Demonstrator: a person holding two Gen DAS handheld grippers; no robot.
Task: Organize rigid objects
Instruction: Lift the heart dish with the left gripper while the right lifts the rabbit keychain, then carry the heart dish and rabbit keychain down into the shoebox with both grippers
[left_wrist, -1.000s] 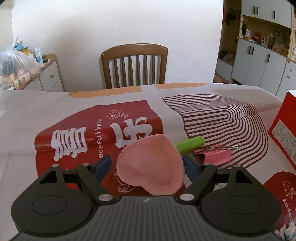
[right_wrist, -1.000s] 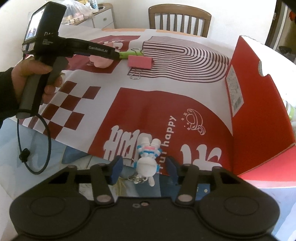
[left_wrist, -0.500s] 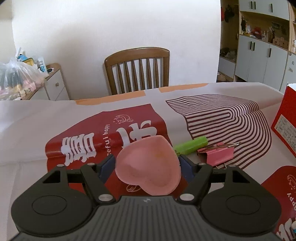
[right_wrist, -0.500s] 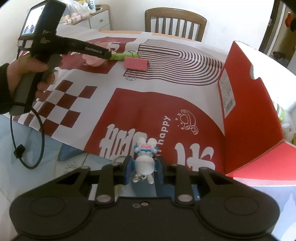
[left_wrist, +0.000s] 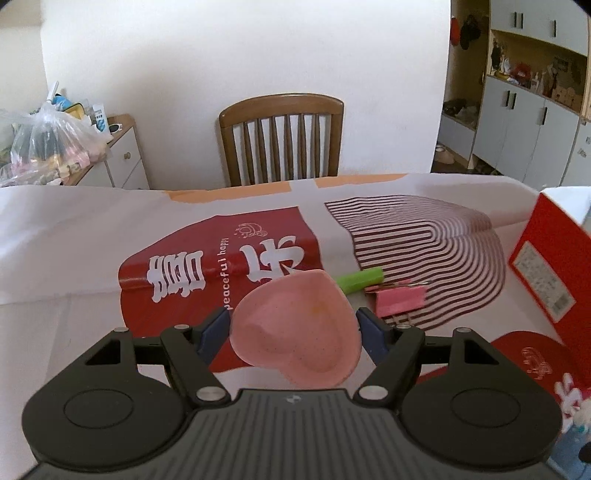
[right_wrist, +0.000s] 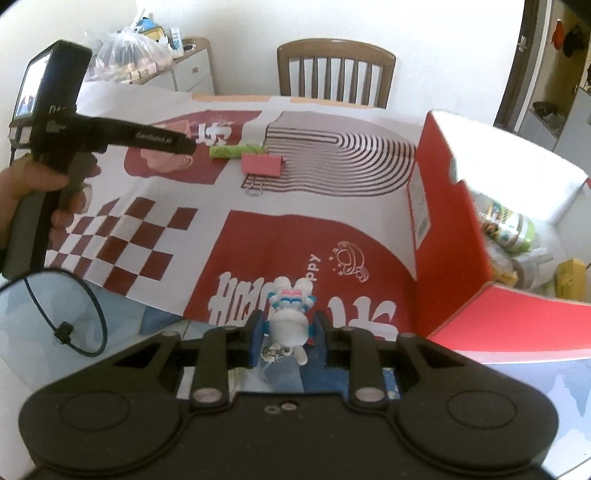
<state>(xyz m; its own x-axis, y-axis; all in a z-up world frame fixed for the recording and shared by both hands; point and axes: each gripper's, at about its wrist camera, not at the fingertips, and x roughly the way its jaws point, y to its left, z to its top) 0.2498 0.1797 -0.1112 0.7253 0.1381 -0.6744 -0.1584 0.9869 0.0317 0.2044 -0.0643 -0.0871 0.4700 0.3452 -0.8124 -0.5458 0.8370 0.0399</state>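
My left gripper (left_wrist: 293, 328) is shut on a pink heart-shaped dish (left_wrist: 295, 330) and holds it above the printed table cover; the dish also shows in the right wrist view (right_wrist: 162, 159). My right gripper (right_wrist: 288, 334) is shut on a small white figurine keychain (right_wrist: 290, 314) with blue and pink stripes, lifted a little near the table's front edge. A green tube (left_wrist: 360, 279) and a pink binder clip (left_wrist: 400, 301) lie on the cover just beyond the dish. A red cardboard box (right_wrist: 454, 229) stands open at the right.
A wooden chair (left_wrist: 281, 138) stands behind the table. A side cabinet with a plastic bag (left_wrist: 48, 146) is at the back left. Bottles and packets (right_wrist: 509, 229) lie inside the red box. The left gripper's handle and cable (right_wrist: 55, 155) reach over the table's left side.
My right gripper closed on the figurine and raised it slightly. My left gripper lifted the pink dish higher and drew it back a little.
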